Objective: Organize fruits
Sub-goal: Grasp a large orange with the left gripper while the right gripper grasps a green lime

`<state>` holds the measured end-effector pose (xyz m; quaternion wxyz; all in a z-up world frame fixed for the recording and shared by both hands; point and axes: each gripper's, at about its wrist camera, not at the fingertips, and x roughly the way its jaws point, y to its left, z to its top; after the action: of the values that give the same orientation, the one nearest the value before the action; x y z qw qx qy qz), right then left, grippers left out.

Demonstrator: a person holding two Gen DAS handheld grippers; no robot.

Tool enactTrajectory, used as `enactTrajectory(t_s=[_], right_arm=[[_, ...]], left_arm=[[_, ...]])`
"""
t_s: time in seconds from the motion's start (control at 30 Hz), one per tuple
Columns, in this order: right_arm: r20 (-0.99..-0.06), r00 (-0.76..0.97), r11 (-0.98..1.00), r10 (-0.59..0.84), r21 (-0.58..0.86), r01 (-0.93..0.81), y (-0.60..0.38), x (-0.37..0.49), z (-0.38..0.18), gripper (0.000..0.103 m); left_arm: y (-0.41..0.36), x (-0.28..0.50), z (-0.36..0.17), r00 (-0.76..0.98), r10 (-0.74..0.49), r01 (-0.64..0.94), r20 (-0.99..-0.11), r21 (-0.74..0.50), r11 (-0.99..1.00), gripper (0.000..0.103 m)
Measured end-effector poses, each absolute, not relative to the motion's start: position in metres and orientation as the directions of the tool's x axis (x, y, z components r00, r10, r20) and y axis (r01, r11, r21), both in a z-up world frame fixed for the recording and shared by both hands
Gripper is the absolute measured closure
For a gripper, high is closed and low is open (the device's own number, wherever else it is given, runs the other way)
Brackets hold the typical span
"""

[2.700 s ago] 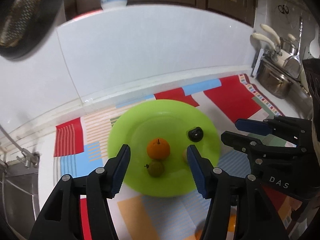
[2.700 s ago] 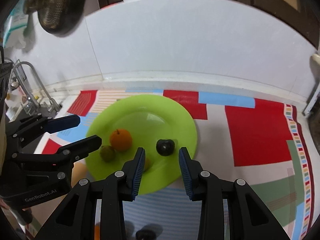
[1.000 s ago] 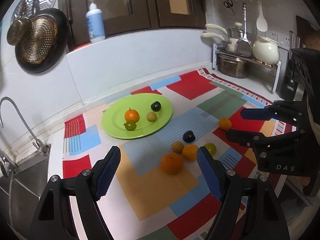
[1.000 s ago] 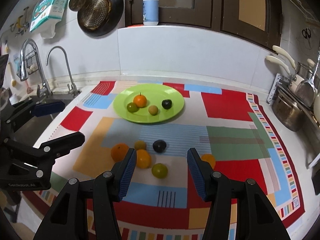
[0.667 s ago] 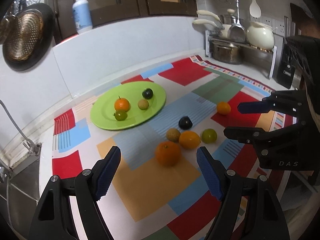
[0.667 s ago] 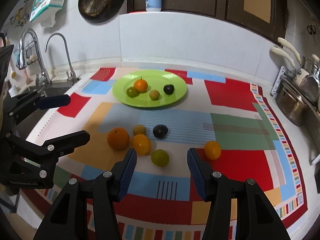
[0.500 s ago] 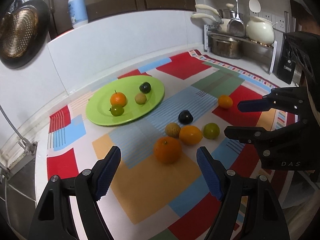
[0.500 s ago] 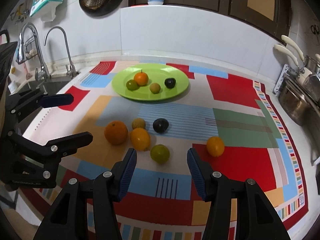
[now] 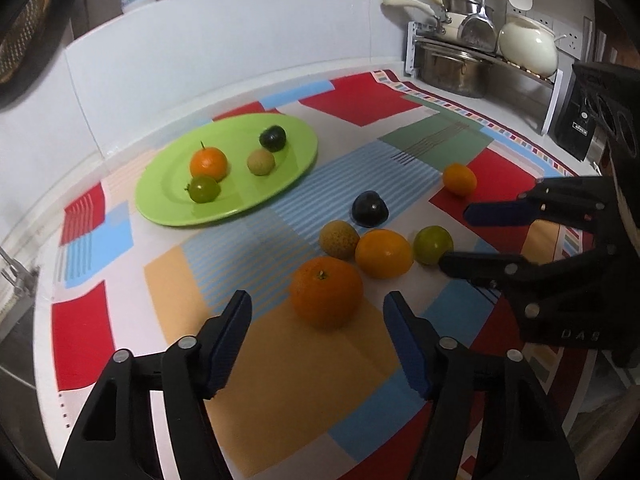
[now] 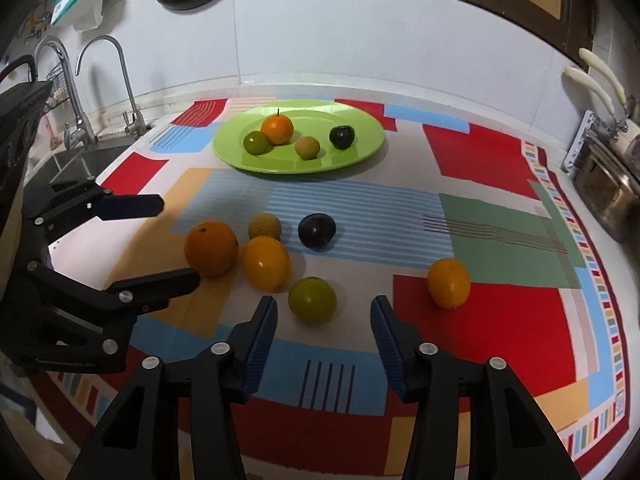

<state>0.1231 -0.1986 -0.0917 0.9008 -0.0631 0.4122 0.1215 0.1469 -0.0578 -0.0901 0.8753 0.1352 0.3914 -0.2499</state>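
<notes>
Four fruits already sit on the green plate (image 9: 168,204), upper left in the left wrist view; six more lie loose on the table (image 9: 280,380). The step in hand looks like a double approach. The left claw (image 9: 318,334) is empty, its jaws just narrowing yet wide apart, framing the big orange (image 9: 326,292) at lower centre. The right claw (image 10: 324,330), also closing and empty, lines up on the green fruit (image 10: 312,299). Next, each claw likely needs to advance until its fruit sits between the pads, then pinch.
</notes>
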Motion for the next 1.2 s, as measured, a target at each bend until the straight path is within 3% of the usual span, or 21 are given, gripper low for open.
enactTrajectory(t_s=[0.53, 1.2], right_arm=[[-0.78, 0.578, 0.956, 0.238, 0.084, -0.28, -0.202, 0.14, -0.108, 0.071], [-0.75, 0.612, 0.957, 0.25, 0.096, -0.274, -0.205, 0.129, -0.093, 0.073]], left_arm=[[-0.063, 0.163, -0.099, 0.519, -0.366, 0.531, -0.773, -0.044, 0.846, 0.061], [-0.059, 0.151, -0.08, 0.555, -0.364, 0.501, -0.748, -0.049, 0.864, 0.061]])
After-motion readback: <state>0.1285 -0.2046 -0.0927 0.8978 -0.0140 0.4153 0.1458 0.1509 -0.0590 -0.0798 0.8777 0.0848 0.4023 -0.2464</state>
